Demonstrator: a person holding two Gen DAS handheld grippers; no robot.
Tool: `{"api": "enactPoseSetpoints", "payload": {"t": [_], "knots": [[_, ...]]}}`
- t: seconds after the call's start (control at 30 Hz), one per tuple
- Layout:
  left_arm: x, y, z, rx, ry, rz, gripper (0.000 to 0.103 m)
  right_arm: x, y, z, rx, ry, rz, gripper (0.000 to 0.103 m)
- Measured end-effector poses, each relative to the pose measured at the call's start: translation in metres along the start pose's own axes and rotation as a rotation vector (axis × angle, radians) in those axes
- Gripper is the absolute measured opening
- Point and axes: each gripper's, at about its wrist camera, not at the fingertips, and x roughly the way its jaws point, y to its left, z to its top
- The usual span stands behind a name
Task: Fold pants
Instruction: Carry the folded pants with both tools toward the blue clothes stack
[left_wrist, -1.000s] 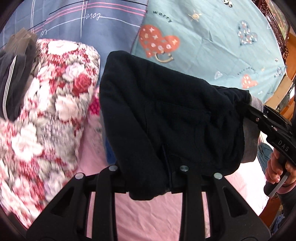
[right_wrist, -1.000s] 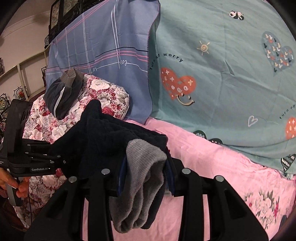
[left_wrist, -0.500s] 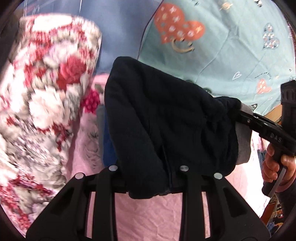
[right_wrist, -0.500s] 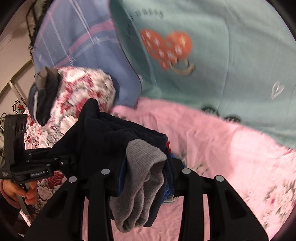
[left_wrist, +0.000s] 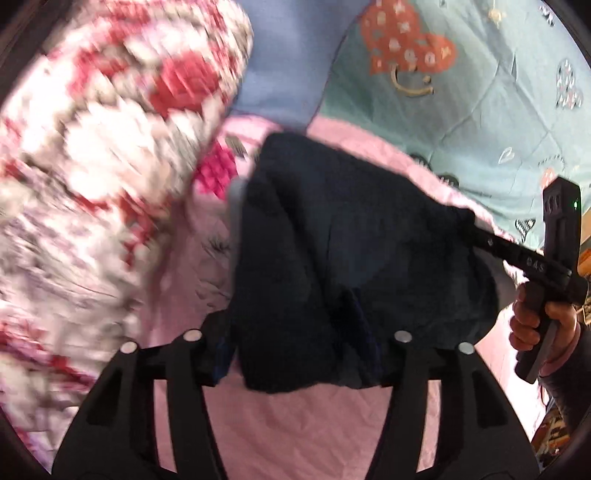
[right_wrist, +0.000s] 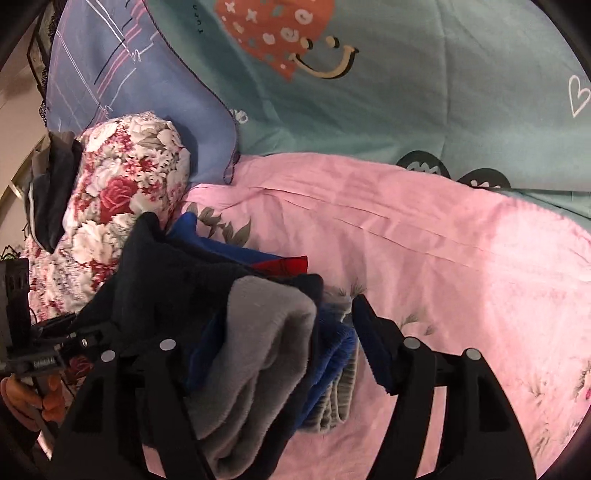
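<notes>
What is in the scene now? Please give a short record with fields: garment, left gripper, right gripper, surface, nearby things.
garment: folded dark pants with grey lining, lying on the bed between both grippers
left gripper: jaws have just been opening; cloth is between them, not pinched
right gripper: jaws have just been opening; its right pad stands clear of the cloth
surface: pink floral bedsheet
nearby things: floral pillow beside the pants; blue and red clothes under them; teal heart-print sheet behind
</notes>
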Motion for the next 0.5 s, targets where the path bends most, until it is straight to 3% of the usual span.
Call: {"api": "enactPoseSetpoints", "payload": {"t": [0.07, 0.13, 0.23, 0.3, 0.4, 0.5], "knots": [[-0.029, -0.002, 0.009, 0.025, -0.086, 0.053, 0.064, -0.022, 0.002, 0.005, 0.002, -0.014, -0.004, 0.069], [-0.053, -0.009, 0.018, 0.047, -0.163, 0.055, 0.069, -0.054, 0.011, 0.005, -0.005, -0.107, -0.015, 0.069], [-0.059, -0.029, 0.033, 0.073, -0.211, -0.074, 0.073, -0.087, 0.033, -0.002, -0.022, -0.235, 0.08, 0.069], [-0.044, -0.041, 0.037, 0.099, -0.231, -0.129, 0.074, -0.084, 0.041, -0.006, -0.021, -0.249, 0.168, 0.066], [0.0, -0.049, 0.038, 0.11, -0.203, -0.144, 0.074, -0.047, 0.043, -0.016, -0.01, -0.196, 0.172, 0.057], [0.05, -0.041, 0.038, 0.064, -0.102, -0.137, 0.074, -0.011, 0.024, -0.025, 0.025, -0.165, 0.121, 0.052]]}}
